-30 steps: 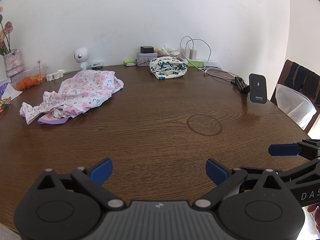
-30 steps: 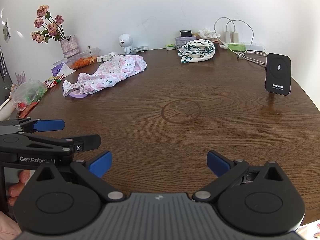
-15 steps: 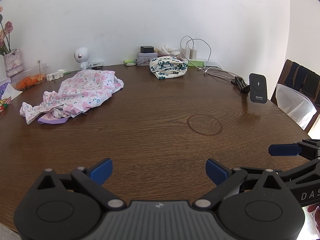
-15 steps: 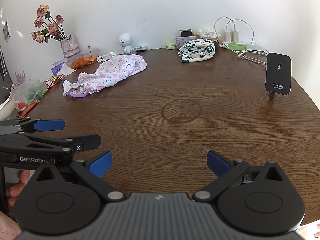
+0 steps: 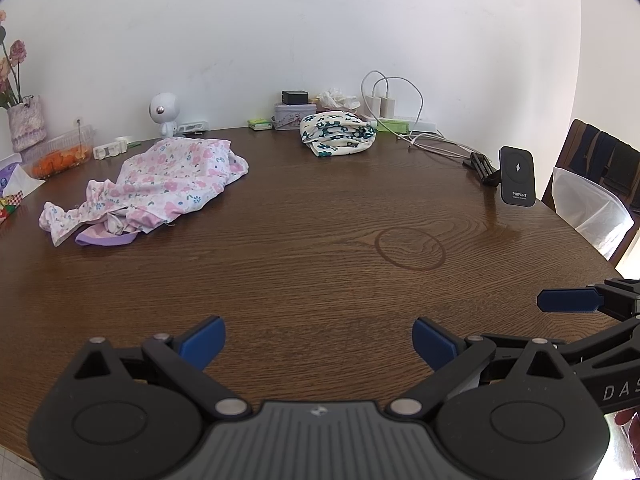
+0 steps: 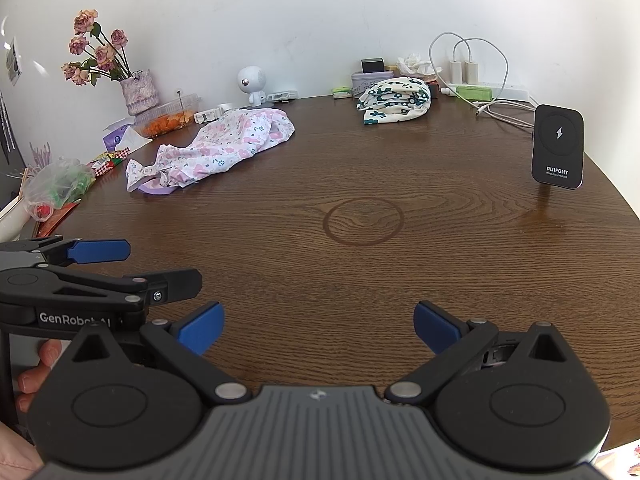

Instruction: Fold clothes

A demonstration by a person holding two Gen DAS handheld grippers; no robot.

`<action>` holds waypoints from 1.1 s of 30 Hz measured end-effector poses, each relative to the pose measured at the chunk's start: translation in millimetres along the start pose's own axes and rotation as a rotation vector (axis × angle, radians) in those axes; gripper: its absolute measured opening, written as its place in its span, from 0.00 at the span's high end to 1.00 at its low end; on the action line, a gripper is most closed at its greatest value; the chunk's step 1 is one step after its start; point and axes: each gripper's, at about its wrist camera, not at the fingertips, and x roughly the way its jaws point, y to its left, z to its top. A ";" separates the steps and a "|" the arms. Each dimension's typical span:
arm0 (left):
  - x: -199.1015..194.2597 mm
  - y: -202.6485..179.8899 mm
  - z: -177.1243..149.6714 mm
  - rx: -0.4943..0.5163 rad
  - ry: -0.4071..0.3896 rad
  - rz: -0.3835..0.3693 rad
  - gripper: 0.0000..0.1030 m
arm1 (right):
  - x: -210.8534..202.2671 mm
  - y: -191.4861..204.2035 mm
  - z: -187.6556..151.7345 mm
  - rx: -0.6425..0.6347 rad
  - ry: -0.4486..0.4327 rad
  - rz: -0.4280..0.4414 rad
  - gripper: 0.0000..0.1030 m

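On the dark wooden tabletop (image 5: 320, 280) the crumpled pink floral garment (image 5: 160, 184) lay far left, unfolded, the rolled white-and-green garment (image 5: 336, 136) set aside further right, both tongs, left (image 5: 318, 338) and right (image 6: 316, 330), released and empty at the near edge

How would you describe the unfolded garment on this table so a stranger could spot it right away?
On the round wooden table, look at its far left side, near the vase of dried roses. The pink floral garment sprawls loose there with a lilac edge, unlike the cream, dark-flowered bundle, which is rolled up.
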 end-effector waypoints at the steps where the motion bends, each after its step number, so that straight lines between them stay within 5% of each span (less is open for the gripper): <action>1: 0.3 0.1 0.1 0.000 0.000 -0.001 0.03 | 0.3 0.0 0.1 0.000 0.001 0.000 0.00; 22: 10.3 6.5 -0.1 -0.007 0.016 -0.009 0.03 | 9.2 3.2 2.3 -0.010 0.016 0.009 0.00; 33: 26.9 38.6 21.7 -0.044 -0.005 0.039 0.03 | 36.1 25.6 41.7 -0.132 -0.022 0.066 0.00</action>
